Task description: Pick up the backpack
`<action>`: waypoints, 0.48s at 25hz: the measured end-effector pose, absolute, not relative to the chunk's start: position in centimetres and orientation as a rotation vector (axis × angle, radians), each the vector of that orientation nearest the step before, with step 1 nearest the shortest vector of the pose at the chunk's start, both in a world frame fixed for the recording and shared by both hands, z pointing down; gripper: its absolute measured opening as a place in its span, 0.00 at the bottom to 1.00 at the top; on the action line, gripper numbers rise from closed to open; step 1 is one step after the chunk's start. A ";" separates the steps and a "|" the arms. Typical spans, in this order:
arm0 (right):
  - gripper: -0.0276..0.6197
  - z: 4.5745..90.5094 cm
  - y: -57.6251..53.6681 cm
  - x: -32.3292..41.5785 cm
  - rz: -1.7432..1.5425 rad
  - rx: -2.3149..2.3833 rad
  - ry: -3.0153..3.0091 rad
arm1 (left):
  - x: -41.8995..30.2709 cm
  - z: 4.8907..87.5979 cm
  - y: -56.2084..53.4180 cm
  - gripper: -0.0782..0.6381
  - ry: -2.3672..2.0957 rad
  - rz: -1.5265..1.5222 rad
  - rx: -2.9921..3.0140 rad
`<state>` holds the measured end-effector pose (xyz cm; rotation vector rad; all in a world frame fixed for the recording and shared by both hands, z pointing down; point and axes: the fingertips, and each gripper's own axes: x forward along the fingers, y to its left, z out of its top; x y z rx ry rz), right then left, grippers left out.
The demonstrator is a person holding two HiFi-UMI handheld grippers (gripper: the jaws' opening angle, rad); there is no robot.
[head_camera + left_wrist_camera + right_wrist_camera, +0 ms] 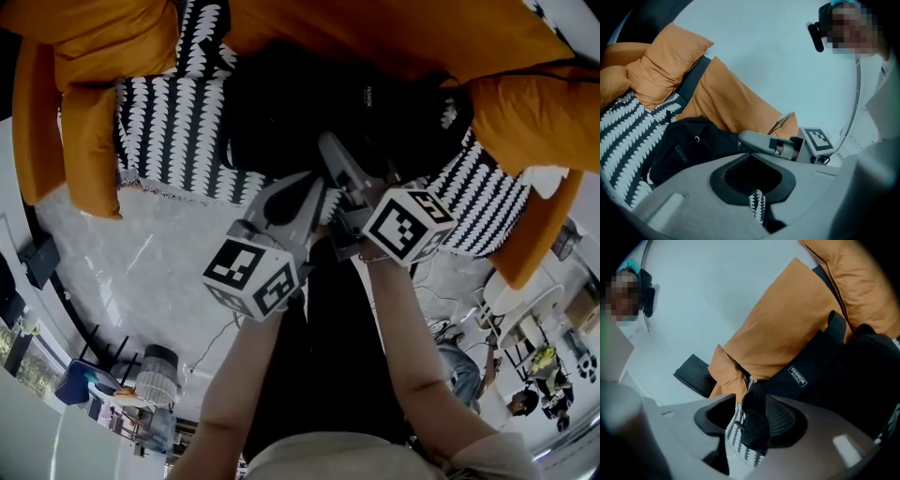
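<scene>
Holding my right gripper (745,423) half open around a black strap (754,416), unpinched, and my left gripper (757,206) almost closed, empty, I am judging the backpack (309,112) on the sofa (169,141) soft and floppy; the strap suits gripping.

Right tongs (336,157) parted and angled downward; left tongs (300,192) seemingly closed.

Head view: orange cushions (103,37) are lying across 10 to 2 o'clock. A black-and-white patterned throw (169,131) is spreading below them, its fringed edge hanging toward 8 o'clock. Grey marbled floor (159,272) is showing at 9 o'clock. A round white table (525,309) is standing at 4 o'clock. Right gripper view: a flat black slab (693,376) is showing at 9 o'clock, just beside a cushion corner.
</scene>
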<state>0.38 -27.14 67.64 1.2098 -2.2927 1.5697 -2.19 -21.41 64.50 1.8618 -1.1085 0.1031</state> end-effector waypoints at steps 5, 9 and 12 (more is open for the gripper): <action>0.45 70.0 -27.8 0.7 1.646 1.242 -2.225 | -2.6 65.3 -22.2 0.12 -1.142 0.113 1.858; 0.48 71.3 -27.8 0.8 1.645 1.240 -2.190 | -2.5 65.7 -22.3 0.12 -1.136 0.117 1.849; 0.49 72.6 -27.8 1.0 1.671 1.258 -2.155 | -2.4 66.4 -22.4 0.12 -1.129 0.112 1.832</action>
